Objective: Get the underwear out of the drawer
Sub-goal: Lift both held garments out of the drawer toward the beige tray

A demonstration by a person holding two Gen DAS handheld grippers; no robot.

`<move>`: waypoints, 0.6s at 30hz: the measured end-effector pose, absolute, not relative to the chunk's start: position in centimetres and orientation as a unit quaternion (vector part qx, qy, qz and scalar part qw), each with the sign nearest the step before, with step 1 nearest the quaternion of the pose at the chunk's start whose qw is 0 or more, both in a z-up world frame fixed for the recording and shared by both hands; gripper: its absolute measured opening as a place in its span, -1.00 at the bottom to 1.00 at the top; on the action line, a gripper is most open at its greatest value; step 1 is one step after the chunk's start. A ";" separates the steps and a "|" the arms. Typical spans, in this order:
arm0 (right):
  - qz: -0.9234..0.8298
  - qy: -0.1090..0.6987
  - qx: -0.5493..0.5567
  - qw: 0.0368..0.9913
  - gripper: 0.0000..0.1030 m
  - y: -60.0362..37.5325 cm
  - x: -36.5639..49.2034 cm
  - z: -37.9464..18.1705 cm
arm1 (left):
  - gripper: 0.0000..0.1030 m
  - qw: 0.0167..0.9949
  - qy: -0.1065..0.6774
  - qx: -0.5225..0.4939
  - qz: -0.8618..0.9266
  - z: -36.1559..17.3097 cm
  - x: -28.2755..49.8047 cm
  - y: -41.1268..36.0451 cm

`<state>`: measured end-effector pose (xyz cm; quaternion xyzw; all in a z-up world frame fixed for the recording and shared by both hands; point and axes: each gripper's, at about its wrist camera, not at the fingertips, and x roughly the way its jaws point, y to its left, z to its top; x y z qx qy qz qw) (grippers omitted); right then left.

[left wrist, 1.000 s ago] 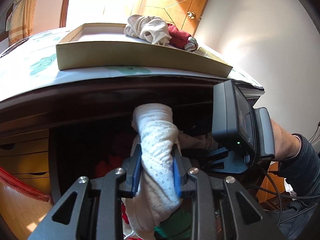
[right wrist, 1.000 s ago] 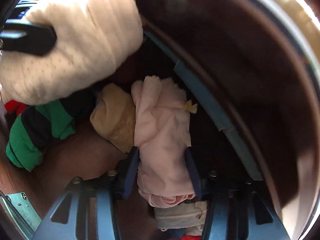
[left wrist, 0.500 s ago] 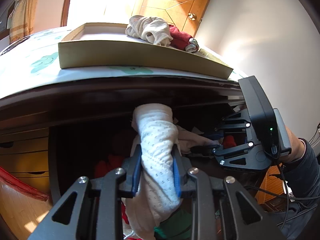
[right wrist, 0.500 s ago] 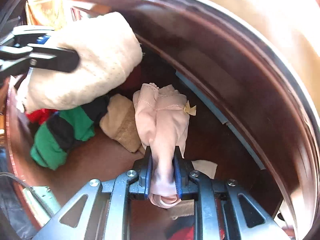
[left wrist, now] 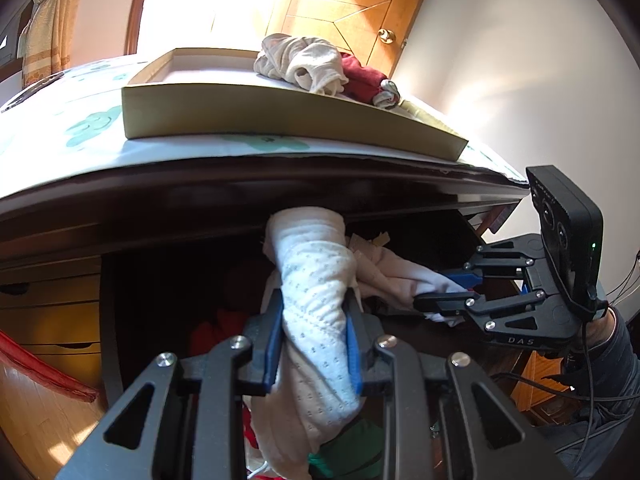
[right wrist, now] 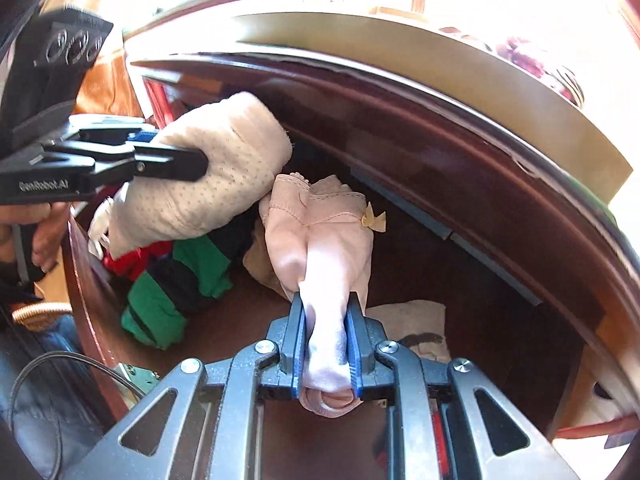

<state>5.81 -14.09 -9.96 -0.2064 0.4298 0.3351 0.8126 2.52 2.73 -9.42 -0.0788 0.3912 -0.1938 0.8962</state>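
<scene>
Since the earlier frame, the right tool has closed its jaws on the pale pink underwear and lifted it clear of the drawer floor; its jaws have just been closing, with the pink cloth pinched tight between the blue pads. The garment now hangs bunched above the drawer, its scalloped waistband and small bow uppermost, while a tan piece and a flat grey-beige cloth lie on the drawer floor below it.

Beside it, toward the drawer's left end, the left tool grips a white dotted underwear roll, its pads pressed narrow against both sides of the roll. In the right wrist view that roll hovers above the drawer, over a green-and-black striped garment and a scrap of red cloth lying in the drawer's left part. In the left wrist view the right tool comes in from the right with the pink cloth drawn out toward the white roll, the two garments just touching.

Above the drawer, on the desk top with its pale printed cover, sits a shallow cardboard tray. Toward the tray's far right corner lie crumpled beige underwear and a dark red piece just beside it. A person's hand holds the left tool's grip at the drawer's left edge.
</scene>
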 end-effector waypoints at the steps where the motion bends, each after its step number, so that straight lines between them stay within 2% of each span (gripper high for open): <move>1: 0.335 0.429 -0.200 0.815 -0.63 -14.4 5.8 -9.9 | -0.51 0.896 0.392 -0.079 -0.194 -9.4 2.5 2.7; 11: 0.345 0.392 -0.155 0.839 -0.63 -17.1 4.2 -7.8 | -0.51 0.901 0.382 -0.079 -0.191 -9.3 2.2 3.0; 18: 0.360 0.376 -0.167 0.838 -0.63 -16.9 3.6 -8.0 | -0.51 0.907 0.371 -0.075 -0.183 -9.1 2.0 2.9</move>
